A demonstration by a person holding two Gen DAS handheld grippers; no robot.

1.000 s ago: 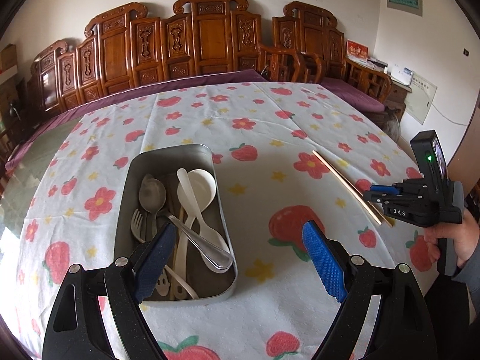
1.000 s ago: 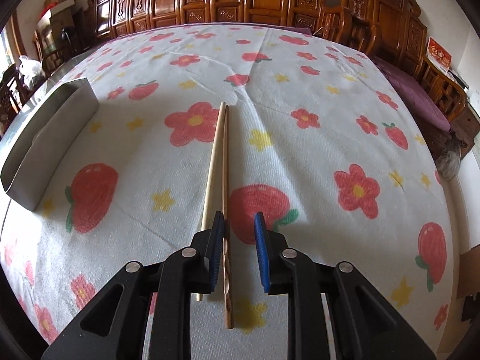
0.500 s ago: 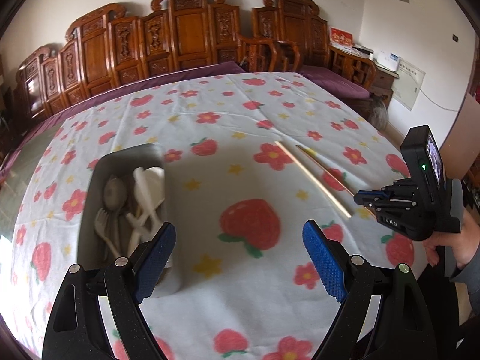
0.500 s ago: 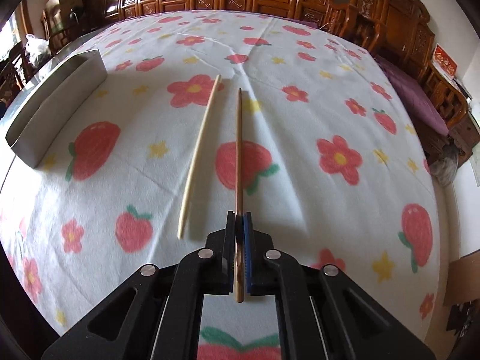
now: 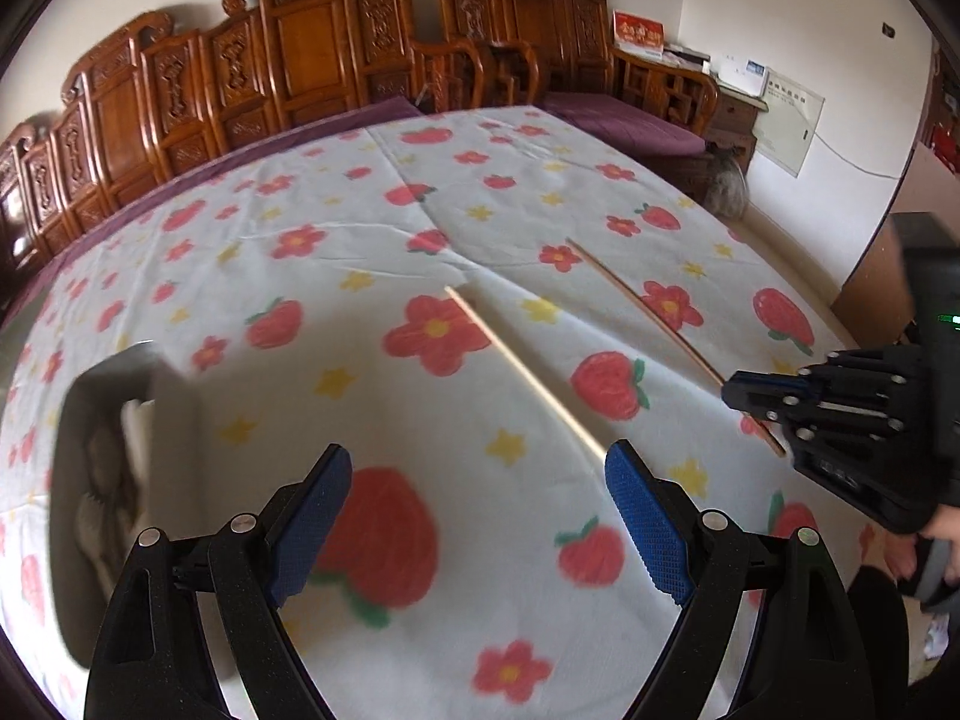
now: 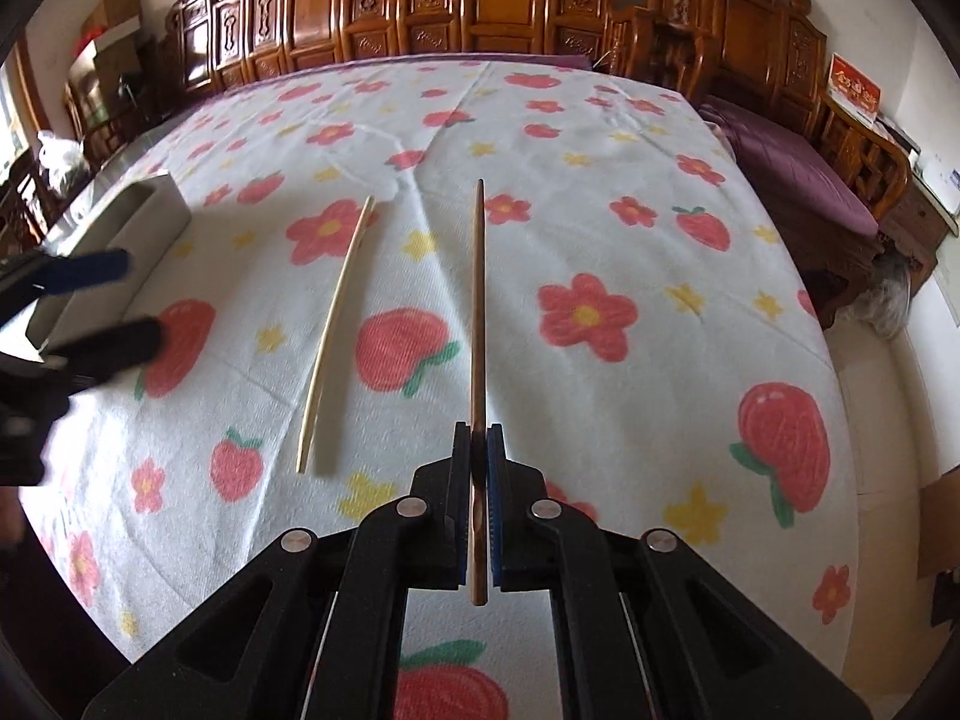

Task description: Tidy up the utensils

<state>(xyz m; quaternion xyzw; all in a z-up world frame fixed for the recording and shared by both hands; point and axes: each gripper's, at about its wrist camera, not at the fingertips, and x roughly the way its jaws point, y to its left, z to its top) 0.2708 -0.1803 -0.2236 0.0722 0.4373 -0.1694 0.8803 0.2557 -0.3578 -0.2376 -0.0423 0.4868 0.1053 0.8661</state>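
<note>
Now the right gripper [image 6: 478,456] is clamped tight on the brown chopstick [image 6: 478,324], gripping it close to its thick end, with a short stub sticking out behind the pads toward the camera. Its long axis runs straight ahead along the fingers, thin tip pointing away to the far side of the table. From the left wrist view this same stick slants from the gripper up and to the left, lifted off the tablecloth [image 6: 630,228] at the gripped end.

Beside it, to the left, the pale chopstick [image 6: 336,336] lies flat on the cloth, free of both grippers. It runs near to far as well, its far tip leaning a little right toward the brown one, so the two are not quite parallel.

Over on the left, the left gripper [image 5: 480,516] hovers above the cloth with its blue pads [image 5: 651,537] spread wide and nothing between them; the near end of the pale chopstick lies just by its right pad.

Further left stands the metal tray [image 5: 78,540], blurred, with pale spoons [image 5: 114,480] inside.
</note>
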